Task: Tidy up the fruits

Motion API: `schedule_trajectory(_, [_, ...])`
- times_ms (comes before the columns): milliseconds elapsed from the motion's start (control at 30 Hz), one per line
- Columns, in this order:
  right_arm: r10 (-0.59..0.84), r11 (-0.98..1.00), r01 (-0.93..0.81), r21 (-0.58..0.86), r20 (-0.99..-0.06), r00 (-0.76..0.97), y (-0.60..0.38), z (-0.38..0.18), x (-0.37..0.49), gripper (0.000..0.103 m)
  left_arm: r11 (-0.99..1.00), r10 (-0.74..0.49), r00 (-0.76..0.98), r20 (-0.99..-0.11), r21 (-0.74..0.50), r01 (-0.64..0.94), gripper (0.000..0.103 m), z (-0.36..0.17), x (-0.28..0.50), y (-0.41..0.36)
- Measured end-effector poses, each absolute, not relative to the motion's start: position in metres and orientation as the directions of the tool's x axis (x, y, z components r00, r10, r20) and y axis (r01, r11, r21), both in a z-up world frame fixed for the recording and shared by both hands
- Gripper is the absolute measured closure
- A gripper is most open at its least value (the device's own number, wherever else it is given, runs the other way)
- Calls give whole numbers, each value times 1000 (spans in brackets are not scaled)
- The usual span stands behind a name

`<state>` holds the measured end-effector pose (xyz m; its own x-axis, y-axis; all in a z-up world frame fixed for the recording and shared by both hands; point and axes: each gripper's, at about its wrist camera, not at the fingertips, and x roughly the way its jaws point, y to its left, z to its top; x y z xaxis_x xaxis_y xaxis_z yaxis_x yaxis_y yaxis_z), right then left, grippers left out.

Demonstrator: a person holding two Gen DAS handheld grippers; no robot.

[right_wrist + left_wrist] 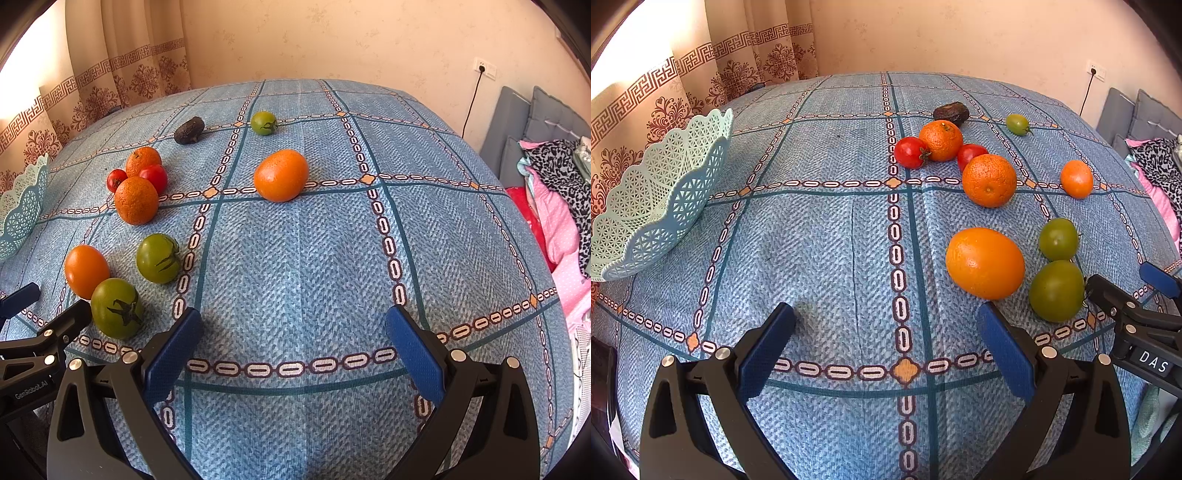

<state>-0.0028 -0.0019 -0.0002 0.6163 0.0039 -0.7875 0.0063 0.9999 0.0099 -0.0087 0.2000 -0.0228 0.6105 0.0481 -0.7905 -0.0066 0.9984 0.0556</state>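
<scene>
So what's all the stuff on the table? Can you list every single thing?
Basket: one, pale mint, lacy, left edge of table.
Orange fruits: four, right half of cloth.
Red tomatoes: two, touching the far orange fruits.
Green tomatoes: three; two near, one small far back.
Dark wrinkled fruit: one, brown-black, far back.
Tablecloth: one, blue with chain-pattern checks.
Curtain: beige, patterned, behind.
Wall socket: one, white, with black cord.
Left gripper: open, empty.
Right gripper: open, empty.
</scene>
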Motion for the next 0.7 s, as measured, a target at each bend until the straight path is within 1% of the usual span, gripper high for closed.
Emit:
schedule_trajectory(100, [20,1000,-9,19,-786,617,-2,1,-4,5,998,47,611,-790,54,-7,2,-23,-9,200])
schedule_trajectory(367, [127,992,-101,81,-756,643,2,11,-18,5,1000,5,619,-785,10,5,3,-19,-10,211])
schedule_trajectory(500, [218,975,-166,144,-737,640,9,16,-27,6,1000,18,619,-785,19,-4,3,-16,-15,214])
schedule_trajectory(567, [265,963,-203,175,-730,630,15,18,-28,10,999,33,621,-783,32,-12,3,-14,-17,218])
schedule_trajectory(600, [283,958,-220,183,-727,626,19,19,-28,10,999,43,625,-780,42,-17,3,-12,-18,220])
schedule_trajectory(633, [296,954,-238,185,-723,624,24,19,-28,14,998,55,630,-775,53,-21,3,-10,-20,222])
schedule_trajectory(667, [307,949,-256,183,-722,620,30,19,-27,23,997,73,637,-767,71,-28,3,-8,-21,225])
schedule_trajectory(700, [315,945,-272,181,-724,613,36,19,-26,27,996,88,642,-761,85,-35,3,-7,-22,227])
